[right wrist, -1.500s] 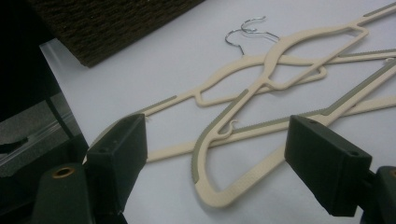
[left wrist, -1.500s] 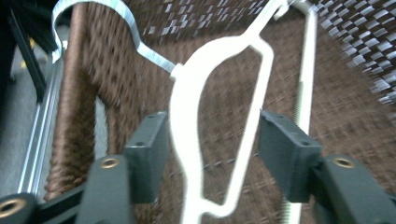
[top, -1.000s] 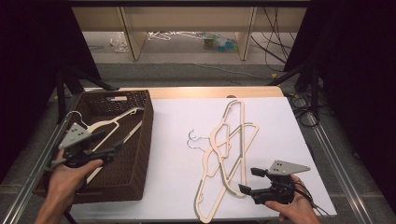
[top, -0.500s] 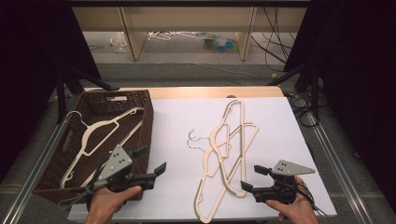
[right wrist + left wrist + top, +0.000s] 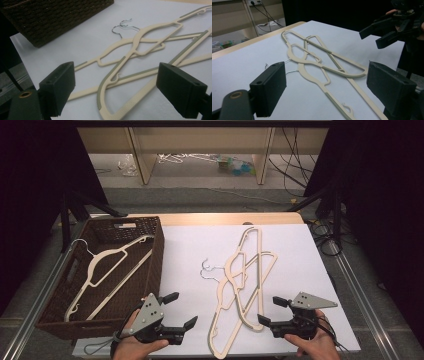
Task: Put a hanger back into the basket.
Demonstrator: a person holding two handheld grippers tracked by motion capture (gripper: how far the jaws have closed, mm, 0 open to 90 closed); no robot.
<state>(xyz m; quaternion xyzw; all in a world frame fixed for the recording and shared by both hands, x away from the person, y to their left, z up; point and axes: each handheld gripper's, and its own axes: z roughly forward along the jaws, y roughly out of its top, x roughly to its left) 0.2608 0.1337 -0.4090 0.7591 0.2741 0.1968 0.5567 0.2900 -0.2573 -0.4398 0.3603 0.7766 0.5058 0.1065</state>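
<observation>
A dark wicker basket at the left holds one cream hanger. Two more cream hangers lie crossed on the white tabletop, their wire hooks pointing left. My left gripper hovers near the front edge, right of the basket and left of the crossed hangers. It is open with nothing between its jaws, which have just been opening. In the left gripper view the hangers lie beyond the left gripper. My right gripper, also just opening and empty, sits beside the hangers' lower ends.
The basket's wall stands past the hooks in the right gripper view. The right gripper shows at the upper right of the left gripper view. A wooden strip edges the table's far side. Cables and stand legs lie on the floor beyond.
My left gripper has moved right and down, from over the basket to the white tabletop's front. The hanger stays in the basket. The right gripper has stayed in place.
</observation>
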